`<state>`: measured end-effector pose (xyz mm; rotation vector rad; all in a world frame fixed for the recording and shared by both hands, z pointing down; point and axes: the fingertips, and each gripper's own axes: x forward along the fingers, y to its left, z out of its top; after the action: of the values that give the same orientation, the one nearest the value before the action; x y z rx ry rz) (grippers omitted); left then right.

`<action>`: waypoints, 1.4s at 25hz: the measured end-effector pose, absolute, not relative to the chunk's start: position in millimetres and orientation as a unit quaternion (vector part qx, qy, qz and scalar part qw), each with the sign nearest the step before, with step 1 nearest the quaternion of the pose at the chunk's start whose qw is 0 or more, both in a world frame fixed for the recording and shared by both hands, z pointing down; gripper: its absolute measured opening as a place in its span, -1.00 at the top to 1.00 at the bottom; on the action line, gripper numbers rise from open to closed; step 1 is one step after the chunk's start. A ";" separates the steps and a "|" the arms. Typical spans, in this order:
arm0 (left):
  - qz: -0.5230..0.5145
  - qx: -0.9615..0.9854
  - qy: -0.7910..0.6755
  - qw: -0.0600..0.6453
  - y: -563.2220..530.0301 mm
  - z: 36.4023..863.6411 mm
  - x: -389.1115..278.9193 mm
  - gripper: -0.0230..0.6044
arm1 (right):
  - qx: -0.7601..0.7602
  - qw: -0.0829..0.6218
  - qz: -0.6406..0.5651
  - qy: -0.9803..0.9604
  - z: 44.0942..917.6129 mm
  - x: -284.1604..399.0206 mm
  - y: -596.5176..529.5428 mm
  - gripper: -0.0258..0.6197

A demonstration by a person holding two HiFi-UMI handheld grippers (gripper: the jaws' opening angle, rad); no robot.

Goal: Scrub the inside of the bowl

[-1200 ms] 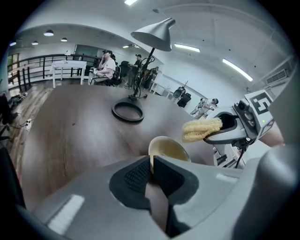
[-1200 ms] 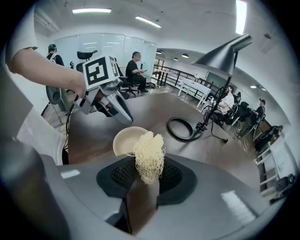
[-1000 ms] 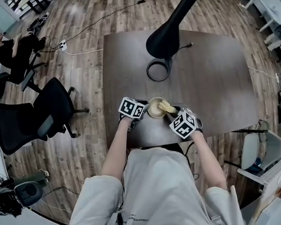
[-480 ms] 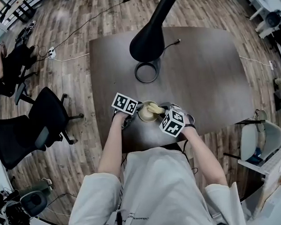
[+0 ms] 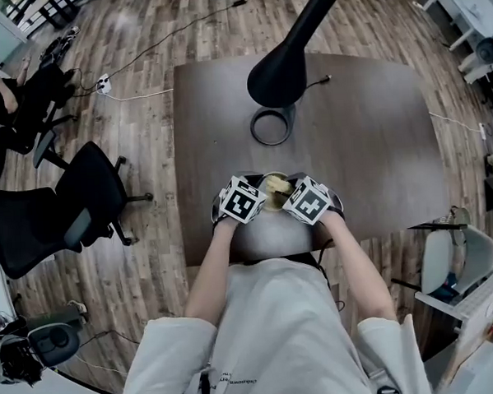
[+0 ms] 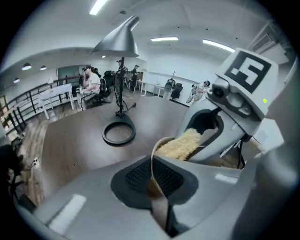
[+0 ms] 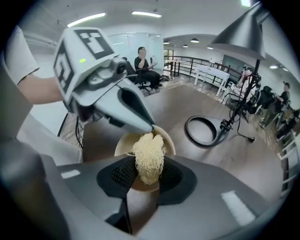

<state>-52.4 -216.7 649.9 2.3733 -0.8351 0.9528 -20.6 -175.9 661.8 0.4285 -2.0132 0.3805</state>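
Okay, bowl (image 5: 272, 185) sits mid-frame in the head view, near the lower edge of the table (image 5: 367, 144). Left gripper (image 6: 152, 174) clamps the bowl's thin rim between its pads. Right gripper (image 7: 147, 171) pinches a yellow fibrous scrubber (image 7: 149, 154), with its far end down in the bowl. Risk: hard scrubbing could twist the rim out of that narrow pinch, tipping or sliding the bowl toward the table edge. The scrubber could also drag loose from the jaws.

Grey left claw (image 6: 151, 177) and right claw (image 7: 146, 174), marker cubes (image 5: 242, 200), white shirt (image 5: 274, 331).
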 end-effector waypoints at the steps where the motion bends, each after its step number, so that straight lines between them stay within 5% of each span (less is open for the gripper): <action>1: 0.340 0.862 -0.309 0.212 -213.3 647.2 -51.9 0.88 | 0.191 0.494 0.159 -0.833 659.7 -25.0 -178.6 0.52; 17: 0.264 0.859 -0.368 0.239 -191.2 626.4 -86.6 0.87 | 0.296 0.446 0.194 -0.822 648.4 -38.4 -183.9 0.50; 35: 0.238 0.851 -0.406 0.232 -201.8 610.2 -108.6 0.86 | 0.322 0.485 0.138 -0.801 639.9 -31.9 -178.8 0.51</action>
<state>-108.6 -201.8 610.2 2.3389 -1.1155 0.6544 -31.9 -178.8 639.9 0.7837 -1.9495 0.3368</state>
